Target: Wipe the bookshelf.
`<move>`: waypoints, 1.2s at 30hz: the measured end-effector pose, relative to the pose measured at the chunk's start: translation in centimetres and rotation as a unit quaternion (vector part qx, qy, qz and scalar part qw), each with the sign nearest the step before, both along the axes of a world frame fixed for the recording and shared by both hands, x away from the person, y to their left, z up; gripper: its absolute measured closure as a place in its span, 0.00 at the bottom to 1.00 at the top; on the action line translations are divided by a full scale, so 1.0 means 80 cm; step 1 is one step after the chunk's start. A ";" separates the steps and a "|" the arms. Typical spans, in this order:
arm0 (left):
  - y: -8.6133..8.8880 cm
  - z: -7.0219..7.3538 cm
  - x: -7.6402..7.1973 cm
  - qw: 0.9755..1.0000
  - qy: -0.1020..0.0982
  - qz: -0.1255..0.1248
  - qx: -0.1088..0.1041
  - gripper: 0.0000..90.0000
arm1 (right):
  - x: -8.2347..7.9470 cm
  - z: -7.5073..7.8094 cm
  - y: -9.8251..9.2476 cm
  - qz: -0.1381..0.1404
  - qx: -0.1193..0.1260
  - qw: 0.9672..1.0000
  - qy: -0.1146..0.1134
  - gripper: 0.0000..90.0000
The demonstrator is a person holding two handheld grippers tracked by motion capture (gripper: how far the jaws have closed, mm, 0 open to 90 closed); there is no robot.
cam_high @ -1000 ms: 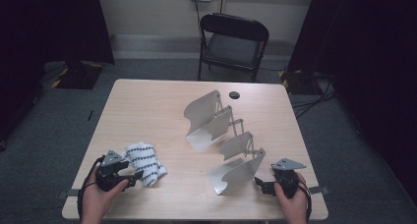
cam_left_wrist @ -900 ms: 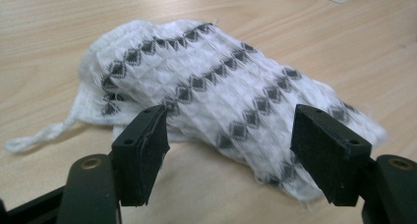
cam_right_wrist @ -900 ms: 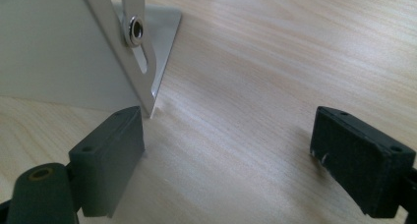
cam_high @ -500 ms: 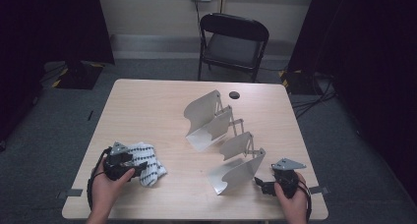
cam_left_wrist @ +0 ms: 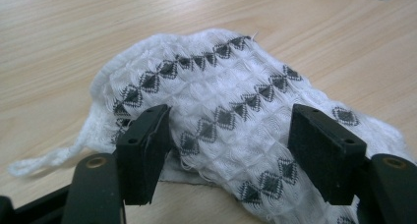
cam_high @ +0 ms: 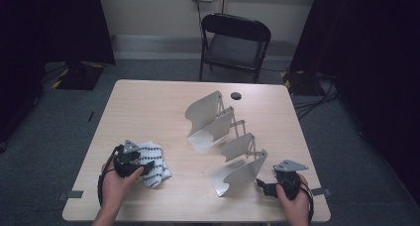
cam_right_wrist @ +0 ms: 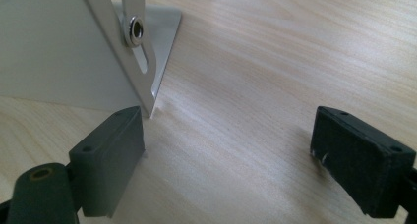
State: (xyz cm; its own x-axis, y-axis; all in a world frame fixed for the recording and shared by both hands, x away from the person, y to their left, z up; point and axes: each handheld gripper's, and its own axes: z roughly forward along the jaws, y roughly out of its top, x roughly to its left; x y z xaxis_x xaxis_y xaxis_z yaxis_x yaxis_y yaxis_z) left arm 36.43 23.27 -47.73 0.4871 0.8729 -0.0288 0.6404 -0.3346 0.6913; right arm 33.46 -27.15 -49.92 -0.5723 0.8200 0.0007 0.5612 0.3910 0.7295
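Straddling a crumpled white cloth (cam_left_wrist: 231, 130) with black diamond rows, the left gripper (cam_left_wrist: 228, 140) has its jaws apart on either side of a raised fold, the left pad touching it, the right just clear. Ahead of the right gripper (cam_right_wrist: 228, 150), whose jaws stand wide over bare table (cam_right_wrist: 275, 62), a white metal rack (cam_high: 225, 141) rises beside its left pad. Beyond the rack stands a black folding chair (cam_high: 235, 42).
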 end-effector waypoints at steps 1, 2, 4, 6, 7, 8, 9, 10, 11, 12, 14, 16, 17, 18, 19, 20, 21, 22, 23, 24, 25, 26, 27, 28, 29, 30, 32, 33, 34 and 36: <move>-0.004 0.000 0.000 1.000 0.000 -0.008 0.006 0.36 | 0.000 0.000 0.000 0.000 0.000 1.000 0.000 0.14; -0.007 0.000 0.000 1.000 -0.001 -0.014 0.010 0.36 | 0.000 0.000 0.000 0.000 0.000 1.000 0.000 0.14; -0.015 -0.001 0.001 0.999 -0.004 -0.029 0.016 0.37 | 0.000 0.000 0.000 0.000 0.000 1.000 0.000 0.14; -0.021 -0.002 0.001 0.999 -0.004 -0.040 0.018 0.37 | 0.000 0.000 0.000 0.000 0.000 1.000 0.000 0.14; -0.027 -0.002 0.002 0.999 -0.004 -0.049 0.018 0.37 | 0.000 0.000 0.000 0.000 0.000 1.000 0.000 0.14; -0.030 -0.002 0.002 0.998 -0.003 -0.053 0.017 0.37 | 0.000 0.000 0.000 0.000 0.000 1.000 0.000 0.14; -0.030 -0.002 0.002 0.998 -0.003 -0.053 0.017 0.37 | 0.000 0.000 0.000 0.000 0.000 1.000 0.000 0.14; -0.034 -0.003 0.003 0.998 -0.003 -0.059 0.014 0.37 | 0.000 0.000 0.000 0.000 0.000 1.000 0.000 0.14; -0.040 -0.002 0.003 0.998 -0.003 -0.066 0.015 0.37 | 0.000 0.000 0.000 0.000 0.000 1.000 0.000 0.14; -0.045 -0.002 0.003 0.997 -0.002 -0.070 0.015 0.38 | 0.000 0.000 0.000 0.000 0.000 1.000 0.000 0.14; -0.057 -0.002 0.005 0.996 0.000 -0.087 0.015 0.37 | 0.000 0.000 0.000 0.000 0.000 1.000 0.000 0.14; -0.066 -0.002 0.006 0.995 0.000 -0.096 0.012 0.38 | 0.000 0.000 0.000 0.000 0.000 1.000 0.000 0.14; -0.066 -0.002 0.006 0.995 0.000 -0.096 0.012 0.37 | 0.000 0.000 0.000 0.000 0.000 1.000 0.000 0.14; -0.074 -0.002 0.006 0.994 -0.001 -0.108 0.012 0.38 | 0.000 0.000 0.000 0.000 0.000 1.000 0.000 0.14; -0.080 -0.003 0.005 0.994 -0.001 -0.112 0.008 0.37 | 0.000 0.000 0.000 0.000 0.000 1.000 0.000 0.14; -0.080 -0.003 0.005 0.994 -0.001 -0.112 0.008 0.37 | 0.000 0.000 0.000 0.000 0.000 1.000 0.000 0.14; -0.083 -0.003 0.005 0.993 -0.002 -0.119 0.009 0.37 | 0.000 0.000 0.000 0.000 0.000 1.000 0.000 0.14; -0.088 -0.003 0.005 0.992 -0.004 -0.124 0.010 0.37 | 0.000 0.000 0.000 0.000 0.000 1.000 0.000 0.14; -0.092 -0.003 0.005 0.991 -0.002 -0.130 0.010 0.37 | 0.000 0.000 0.000 0.000 0.000 1.000 0.000 0.14; -0.095 -0.003 0.005 0.991 -0.002 -0.133 0.009 0.37 | 0.000 0.000 0.000 0.000 0.000 1.000 0.000 0.14; -0.098 -0.004 0.004 0.991 -0.004 -0.133 0.005 0.37 | 0.000 0.000 0.000 0.000 0.000 1.000 0.000 0.14; -0.100 -0.004 0.004 0.991 -0.003 -0.136 0.002 0.37 | 0.000 0.000 0.000 0.000 0.000 1.000 0.000 0.14; -0.100 -0.004 0.004 0.991 -0.003 -0.136 0.002 0.37 | 0.000 0.000 0.000 0.000 0.000 1.000 0.000 0.14; -0.104 -0.004 0.003 0.990 -0.002 -0.143 0.003 0.37 | 0.000 0.000 0.000 0.000 0.000 1.000 0.000 0.14; -0.106 -0.005 0.003 0.990 -0.005 -0.144 0.002 0.37 | 0.000 0.000 0.000 0.000 0.000 1.000 0.000 0.14; -0.108 -0.006 0.002 0.990 -0.003 -0.143 -0.006 0.37 | 0.000 0.000 0.000 0.000 0.000 1.000 0.000 0.14; -0.108 -0.006 0.001 0.989 -0.002 -0.147 -0.003 0.37 | 0.000 0.000 0.000 0.000 0.000 1.000 0.000 0.14; -0.109 -0.006 0.001 0.989 -0.004 -0.149 -0.005 0.37 | 0.000 0.000 0.000 0.000 0.000 1.000 0.000 0.14; -0.111 -0.007 0.000 0.989 0.000 -0.148 -0.009 0.37 | 0.000 0.000 0.000 0.000 0.000 1.000 0.000 0.14; -0.113 -0.008 -0.001 0.988 0.000 -0.151 -0.012 0.38 | 0.000 0.000 0.000 0.001 0.000 1.000 0.000 0.14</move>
State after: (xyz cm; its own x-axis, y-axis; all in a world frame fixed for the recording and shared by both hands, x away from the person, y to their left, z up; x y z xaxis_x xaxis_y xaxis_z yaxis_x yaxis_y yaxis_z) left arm 36.32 14.21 -48.34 0.7253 0.6868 -0.0477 0.5137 -0.4938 0.7016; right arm 33.46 -27.15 -49.93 -0.5731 0.8195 0.0009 0.5608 0.3915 0.7295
